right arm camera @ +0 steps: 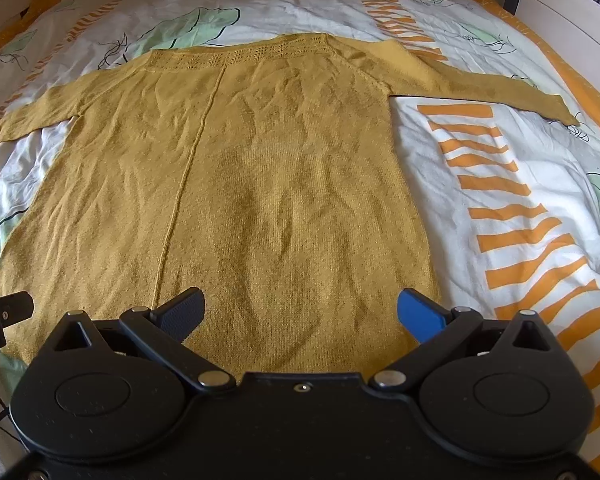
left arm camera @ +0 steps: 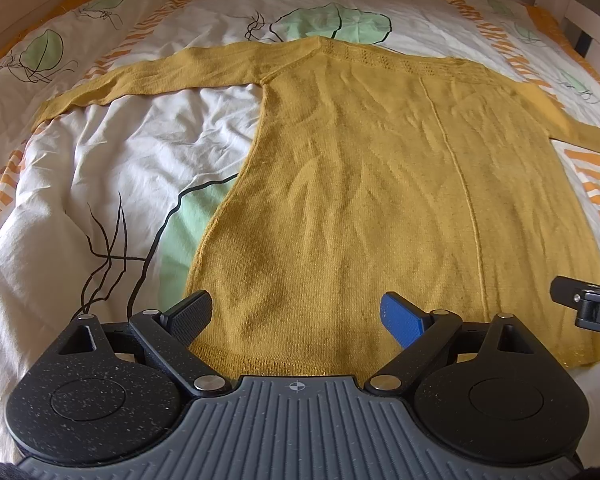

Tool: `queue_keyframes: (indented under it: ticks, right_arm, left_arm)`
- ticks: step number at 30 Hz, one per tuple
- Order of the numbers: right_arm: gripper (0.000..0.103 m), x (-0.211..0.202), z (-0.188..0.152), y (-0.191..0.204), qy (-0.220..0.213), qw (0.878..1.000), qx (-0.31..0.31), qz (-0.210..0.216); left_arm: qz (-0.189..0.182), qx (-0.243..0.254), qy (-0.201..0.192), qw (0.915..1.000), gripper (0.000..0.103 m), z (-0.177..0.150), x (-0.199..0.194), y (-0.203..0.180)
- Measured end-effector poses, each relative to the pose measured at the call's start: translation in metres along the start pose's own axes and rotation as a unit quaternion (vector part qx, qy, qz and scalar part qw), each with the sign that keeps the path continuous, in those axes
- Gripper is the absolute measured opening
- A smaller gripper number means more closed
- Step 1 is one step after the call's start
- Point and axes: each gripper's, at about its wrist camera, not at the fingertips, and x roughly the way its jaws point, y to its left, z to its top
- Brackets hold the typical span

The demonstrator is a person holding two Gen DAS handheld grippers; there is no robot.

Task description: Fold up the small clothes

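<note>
Sweater: a mustard-yellow knitted sweater lies flat on a bed, hem toward the person, neckline away, ready to be folded
Spread: both sleeves are stretched out to the sides, which looks like a deliberate lay-out so each can be turned in over the body
Left sleeve: the left sleeve runs out across the duvet toward the far left edge of the bed
Right sleeve: the right sleeve reaches out across an orange-striped patch of the cover
Seam: a raised line of knitting runs from the patterned yoke down to the hem, a likely guide for a lengthwise fold
Bedding: a white duvet cover printed with green leaves and orange stripes, creased under the garment
Left gripper: the left gripper hovers over the hem near the left corner, fingers spread wide, nothing between them, pads not seen pressing the cloth
Right gripper: the right gripper hovers over the hem toward the right side, fingers equally wide apart and empty
Pairing: each tool shows at the edge of the other's view, side by side along the hem
Stage: judged from the flat garment, no fold is made yet; a first pinch at hem or sleeve seems next
Risk: the thin knit may bunch or drag on the soft duvet when lifted
</note>
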Motion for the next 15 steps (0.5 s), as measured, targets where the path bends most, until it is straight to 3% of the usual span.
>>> queue_keyframes:
  ticks: [6,15]
  right_arm:
    - [0.102,0.0,0.004,-0.006,0.002,0.999,0.018,0.035]
    - [0.102,0.002,0.019,-0.022,-0.007,0.987,0.087,0.134]
  left_arm:
    - [-0.009,-0.021,-0.016,0.9996,0.092,0.006,-0.006,0.008]
    - [-0.032,-0.066,-0.08,0.994,0.092,0.031,-0.013,0.035]
